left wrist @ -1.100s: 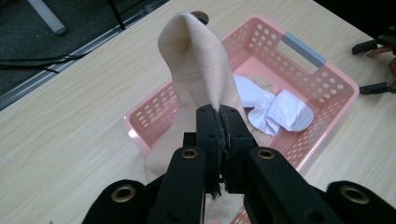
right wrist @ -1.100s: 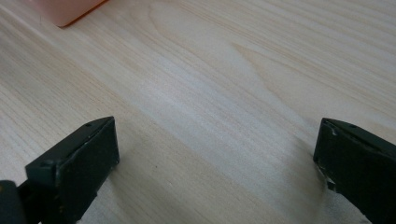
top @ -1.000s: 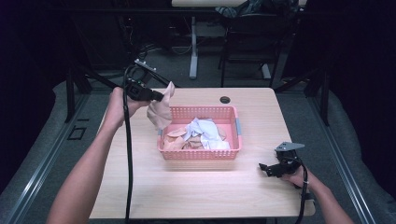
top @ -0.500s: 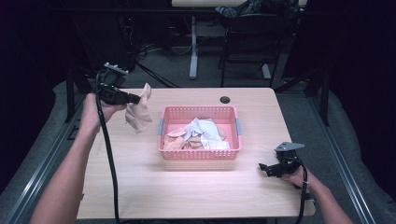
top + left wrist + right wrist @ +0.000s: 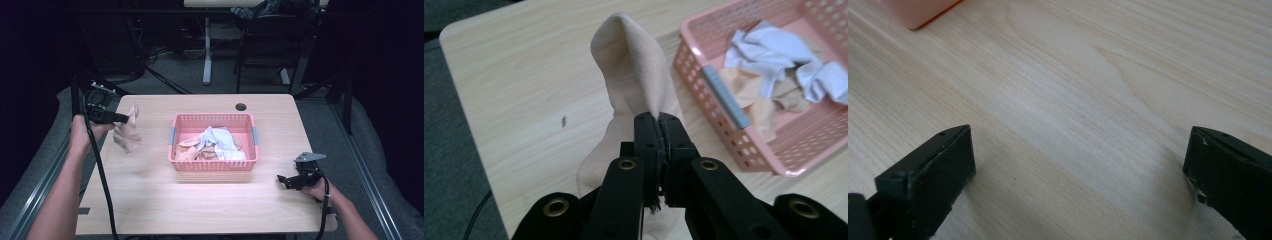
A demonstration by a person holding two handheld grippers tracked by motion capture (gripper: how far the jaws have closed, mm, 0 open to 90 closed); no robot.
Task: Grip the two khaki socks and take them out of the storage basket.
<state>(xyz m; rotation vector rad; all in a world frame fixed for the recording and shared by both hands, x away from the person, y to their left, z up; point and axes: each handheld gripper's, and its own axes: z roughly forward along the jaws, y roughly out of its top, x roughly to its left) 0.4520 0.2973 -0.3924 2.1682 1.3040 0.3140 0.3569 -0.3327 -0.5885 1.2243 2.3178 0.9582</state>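
My left gripper (image 5: 123,118) is shut on a beige sock (image 5: 128,132), which hangs from it over the left part of the table, left of the pink basket (image 5: 213,166). In the left gripper view the jaws pinch a fold of the beige sock (image 5: 631,80), with my left gripper (image 5: 657,125) above the wood and the pink basket (image 5: 744,150) off to the right. The basket holds white and beige socks (image 5: 215,142). My right gripper (image 5: 283,179) rests low on the table at the right front, open with nothing between its jaws; in the right gripper view my right gripper (image 5: 1078,165) shows bare wood.
The wooden table (image 5: 165,200) has a round cable hole (image 5: 241,107) at its back edge. Behind it stand chair and desk legs (image 5: 206,55) on a dark floor. A corner of the basket (image 5: 918,12) shows in the right gripper view.
My left hand has carried the beige sock leftward and down, away from the basket's left rim to the table's left side. The right gripper has stayed put.
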